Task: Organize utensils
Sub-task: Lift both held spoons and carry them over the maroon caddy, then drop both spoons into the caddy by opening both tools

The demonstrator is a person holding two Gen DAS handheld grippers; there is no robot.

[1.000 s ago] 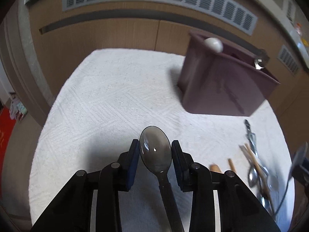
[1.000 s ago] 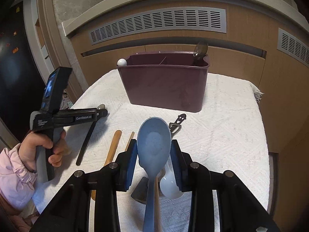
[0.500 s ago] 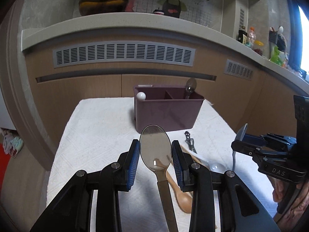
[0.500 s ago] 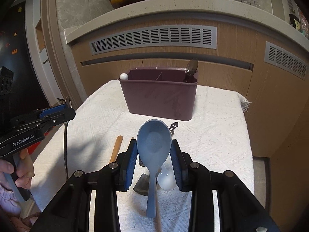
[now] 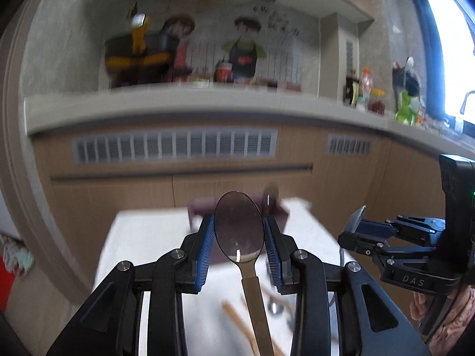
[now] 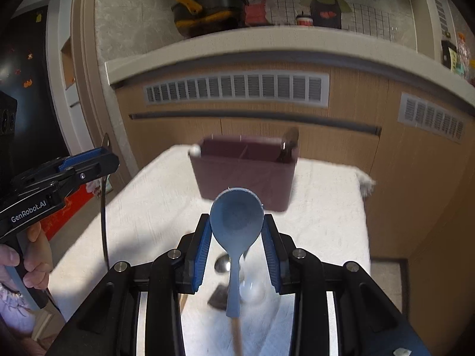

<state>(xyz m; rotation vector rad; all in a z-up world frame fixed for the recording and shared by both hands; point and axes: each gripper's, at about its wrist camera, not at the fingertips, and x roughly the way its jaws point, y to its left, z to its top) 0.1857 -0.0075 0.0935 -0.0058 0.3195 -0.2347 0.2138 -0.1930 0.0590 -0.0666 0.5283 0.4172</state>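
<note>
My left gripper (image 5: 239, 234) is shut on a dark translucent spoon (image 5: 239, 228), bowl upright between the pads, handle hanging down. My right gripper (image 6: 237, 231) is shut on a blue spoon (image 6: 236, 222) with a wooden handle. A maroon utensil caddy (image 6: 245, 175) stands at the far end of the white towel (image 6: 154, 195); it holds a white-knobbed utensil at its left corner and a dark spoon at its right. In the left wrist view the caddy (image 5: 282, 212) is mostly hidden behind the spoon. Both grippers are raised well above the towel.
Loose utensils lie on the towel below: a metal spoon (image 6: 222, 265), a white spoon (image 6: 252, 292), a dark scraper (image 6: 218, 296), wooden handles (image 5: 237, 320). Wooden cabinets with vents stand behind. The left gripper's body (image 6: 59, 175) shows at left, the right gripper's body (image 5: 400, 243) at right.
Both grippers have risen and tilted up with their spoons. The caddy and towel look smaller and lower; the counter and wall now fill the top of both views.
</note>
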